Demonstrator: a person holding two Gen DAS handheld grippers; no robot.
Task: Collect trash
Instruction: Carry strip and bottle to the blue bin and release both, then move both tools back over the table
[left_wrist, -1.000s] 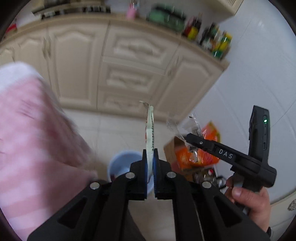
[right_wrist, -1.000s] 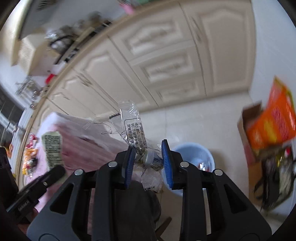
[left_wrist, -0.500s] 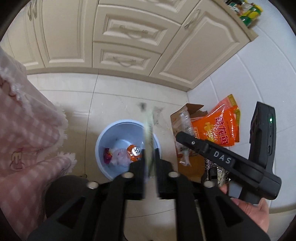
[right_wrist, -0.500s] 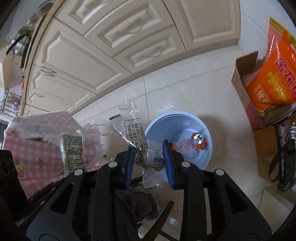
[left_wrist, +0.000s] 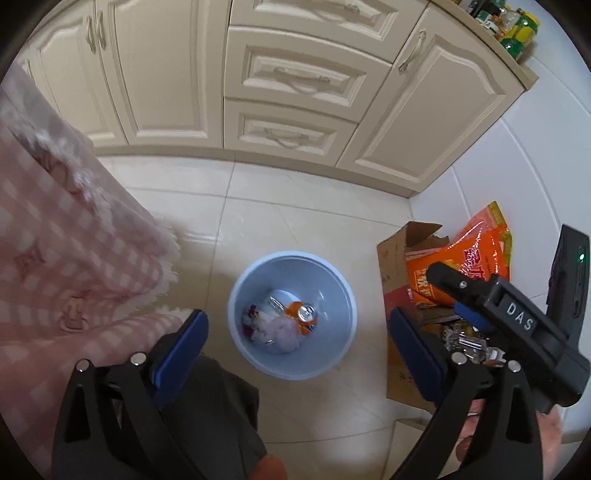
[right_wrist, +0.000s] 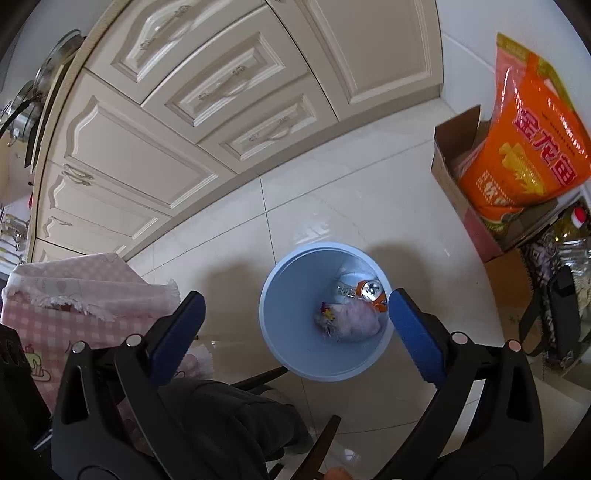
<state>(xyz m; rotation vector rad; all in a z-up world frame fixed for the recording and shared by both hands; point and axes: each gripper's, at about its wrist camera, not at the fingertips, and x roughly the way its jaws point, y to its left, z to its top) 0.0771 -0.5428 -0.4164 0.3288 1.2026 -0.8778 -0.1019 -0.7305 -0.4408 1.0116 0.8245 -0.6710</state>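
A light blue bin (left_wrist: 240, 332) (right_wrist: 280, 280) stands on the tiled floor below both grippers. Inside it lie an orange can (left_wrist: 304, 314) (right_wrist: 371, 290) and pale crumpled wrappers (left_wrist: 280, 330) (right_wrist: 354, 321). My left gripper (left_wrist: 298, 315) points down over the bin, its jaws opening wide with nothing between the blue pads. My right gripper (right_wrist: 295, 297) hangs over the bin too, jaws opening and empty. In the left wrist view the right gripper (left_wrist: 450, 291) shows at the right, beside the bin, held by a hand (left_wrist: 476, 435).
A pink checked tablecloth (left_wrist: 55, 258) (right_wrist: 74, 295) hangs at the left. A cardboard box (left_wrist: 393, 266) (right_wrist: 448, 177) with an orange bag (left_wrist: 476, 254) (right_wrist: 535, 147) stands right of the bin. Cream cabinets (left_wrist: 295, 74) line the back. A dark trouser leg (left_wrist: 214, 413) is below.
Both grippers sank toward the bin and opened. The flat wrapper left the left gripper and the clear plastic wrapper left the right; neither is between the pads now.
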